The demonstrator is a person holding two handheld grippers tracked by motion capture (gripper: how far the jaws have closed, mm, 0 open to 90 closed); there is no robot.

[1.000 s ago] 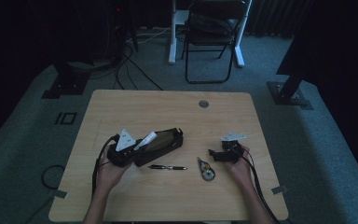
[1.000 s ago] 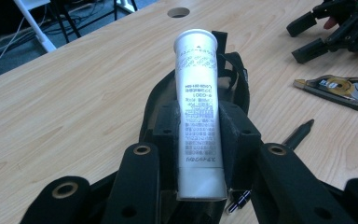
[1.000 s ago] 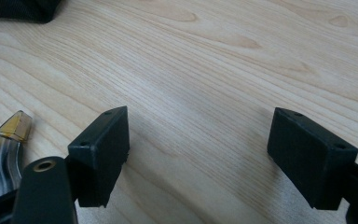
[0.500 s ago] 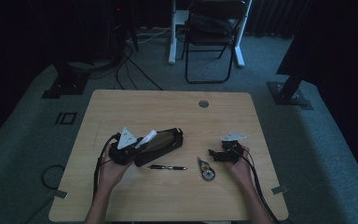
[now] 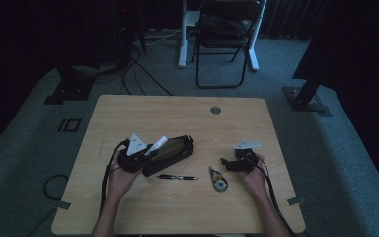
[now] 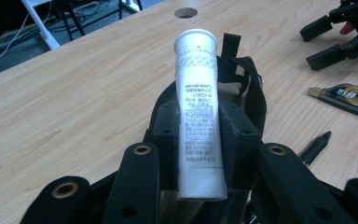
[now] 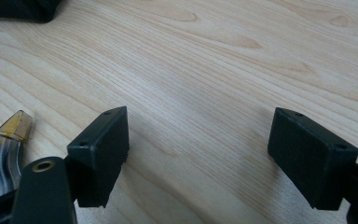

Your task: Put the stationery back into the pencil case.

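Left gripper (image 6: 200, 158) clamps a white tube (image 6: 198, 107) over the open black pouch (image 5: 170, 150) near the table's (image 5: 177, 108) left edge, apparently to stow it; right gripper (image 7: 219, 158) gapes empty

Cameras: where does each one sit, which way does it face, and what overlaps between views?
High view: fixed above the near edge, looking forward and down on the table; both forearms, left gripper and right gripper enter from the bottom.
Left gripper view: rides the left gripper, looking along its jaws shut on a white tube above a black pouch; the right gripper shows far off.
Right gripper view: rides the right gripper, low over bare wood, jaws open.
Shared: the tape dispenser; the pen.
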